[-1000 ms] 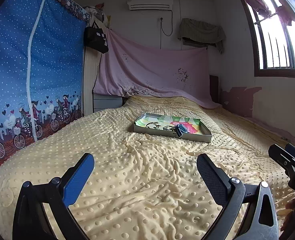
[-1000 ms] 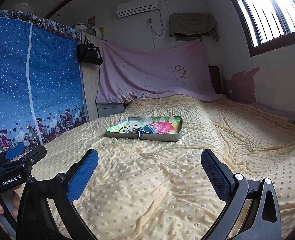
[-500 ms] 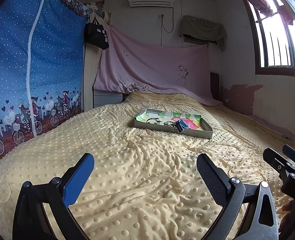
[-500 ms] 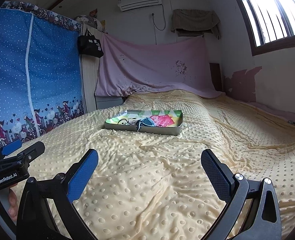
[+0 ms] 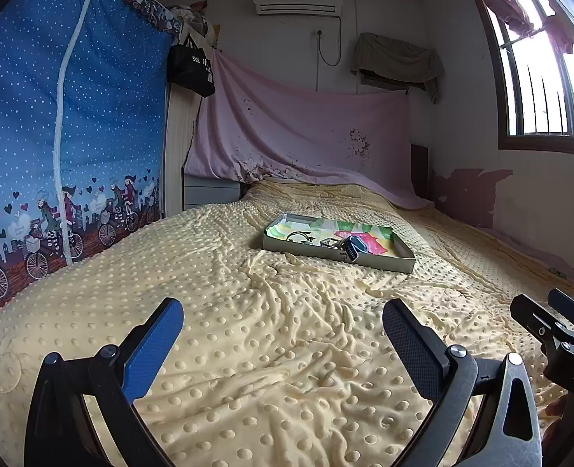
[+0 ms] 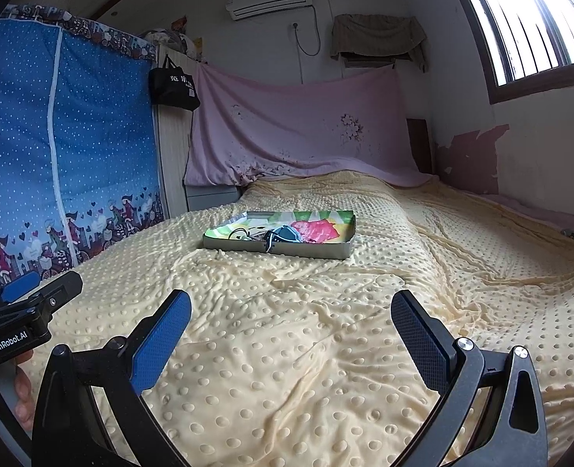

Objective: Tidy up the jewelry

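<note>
We hold our left tool [image 5: 283, 325] and our right tool [image 6: 291, 317] low over the pale yellow dotted bedspread [image 5: 287, 350], each with its fingers spread wide apart and nothing between them. The task's thing, a shallow grey cardboard tray with a colourful printed lining [image 5: 337, 253], lies on the bed well ahead of both tools, near the middle. Inside it we make out a thin dark ring-like piece [image 5: 298, 236] and a dark blue ribbed object [image 5: 354, 248] leaning on the front wall; the finer pieces are too small to tell. We judge this to be the approach, with no piece gripped yet. Next we need to bring one tool over the tray and narrow it on a single small piece.
</note>
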